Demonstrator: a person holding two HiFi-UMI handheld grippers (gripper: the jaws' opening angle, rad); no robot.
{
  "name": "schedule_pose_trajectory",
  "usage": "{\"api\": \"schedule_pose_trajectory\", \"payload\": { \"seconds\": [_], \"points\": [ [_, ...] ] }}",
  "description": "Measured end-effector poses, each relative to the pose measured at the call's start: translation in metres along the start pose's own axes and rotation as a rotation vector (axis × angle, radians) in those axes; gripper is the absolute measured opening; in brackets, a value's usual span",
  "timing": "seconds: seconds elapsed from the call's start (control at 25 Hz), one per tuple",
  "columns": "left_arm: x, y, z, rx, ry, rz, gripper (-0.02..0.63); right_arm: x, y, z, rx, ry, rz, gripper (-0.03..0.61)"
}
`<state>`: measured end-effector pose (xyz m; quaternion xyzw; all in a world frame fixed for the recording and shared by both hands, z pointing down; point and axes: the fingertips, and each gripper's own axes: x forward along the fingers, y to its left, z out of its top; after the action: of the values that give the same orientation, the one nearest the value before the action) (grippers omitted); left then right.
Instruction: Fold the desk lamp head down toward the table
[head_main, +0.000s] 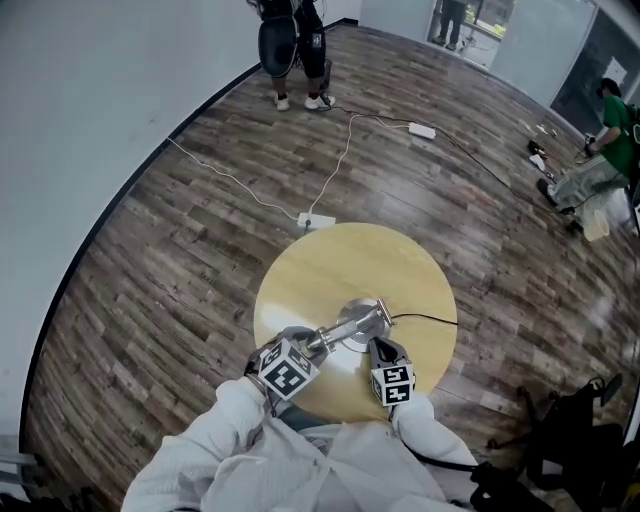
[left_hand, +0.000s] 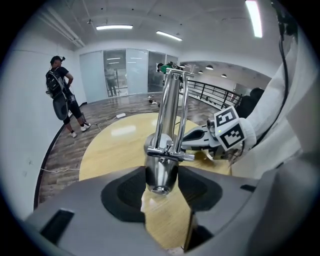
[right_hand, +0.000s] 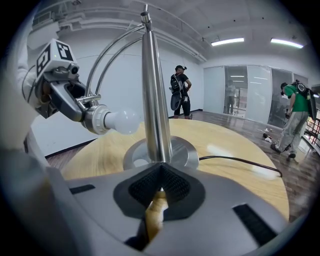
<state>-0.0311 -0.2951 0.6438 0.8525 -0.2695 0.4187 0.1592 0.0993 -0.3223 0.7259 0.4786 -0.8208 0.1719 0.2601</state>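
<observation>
Chrome lamp head (left_hand: 161, 170) sits clamped in the left gripper (left_hand: 161, 189). The right gripper (right_hand: 160, 175) pinches the lamp's pole (right_hand: 154, 100) just above the round wooden table (head_main: 330, 262).

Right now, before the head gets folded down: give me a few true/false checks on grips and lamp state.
1. The left gripper is clamped on the lamp's socket. True.
2. The lamp stands on a square table. False: the table is round.
3. The right gripper has its jaws on the upright pole, just above the base. True.
4. The bulb rests on the tabletop. False: it hangs in the air, clear of the wood.
5. No cable is attached. False: a black cable runs from the base across the table.
</observation>
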Motion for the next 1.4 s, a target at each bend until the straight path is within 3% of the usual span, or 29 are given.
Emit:
{"api": "schedule_pose_trajectory", "payload": {
  "seconds": [0.4, 0.8, 1.04, 1.16, 1.24, 1.32, 1.4],
  "points": [
    [0.015, -0.001, 0.003, 0.001, 0.031, -0.015, 0.199, 0.001, -0.003, -0.004, 0.0, 0.003, 0.001, 0.012],
    [0.017, -0.003, 0.003, -0.001, 0.008, -0.025, 0.201, -0.001, -0.002, -0.002, -0.005, -0.005, -0.004, 0.012],
    [-0.009, -0.001, -0.014, -0.09, -0.066, 0.063, 0.181, -0.004, 0.001, 0.004, -0.073, 0.003, -0.02, 0.012],
    [-0.049, -0.018, -0.003, -0.184, -0.193, 0.036, 0.143, -0.031, -0.001, 0.034, 0.01, -0.105, -0.057, 0.012],
    [-0.078, -0.035, 0.029, -0.268, -0.369, -0.06, 0.009, -0.058, 0.004, 0.063, 0.088, -0.199, -0.059, 0.012],
    [-0.096, -0.051, 0.065, -0.333, -0.541, -0.151, 0.0, -0.082, 0.014, 0.085, 0.154, -0.266, -0.055, 0.012],
    [-0.092, -0.061, 0.088, -0.351, -0.625, -0.135, 0.0, -0.097, 0.022, 0.097, 0.204, -0.308, -0.064, 0.012]
  ]
}}
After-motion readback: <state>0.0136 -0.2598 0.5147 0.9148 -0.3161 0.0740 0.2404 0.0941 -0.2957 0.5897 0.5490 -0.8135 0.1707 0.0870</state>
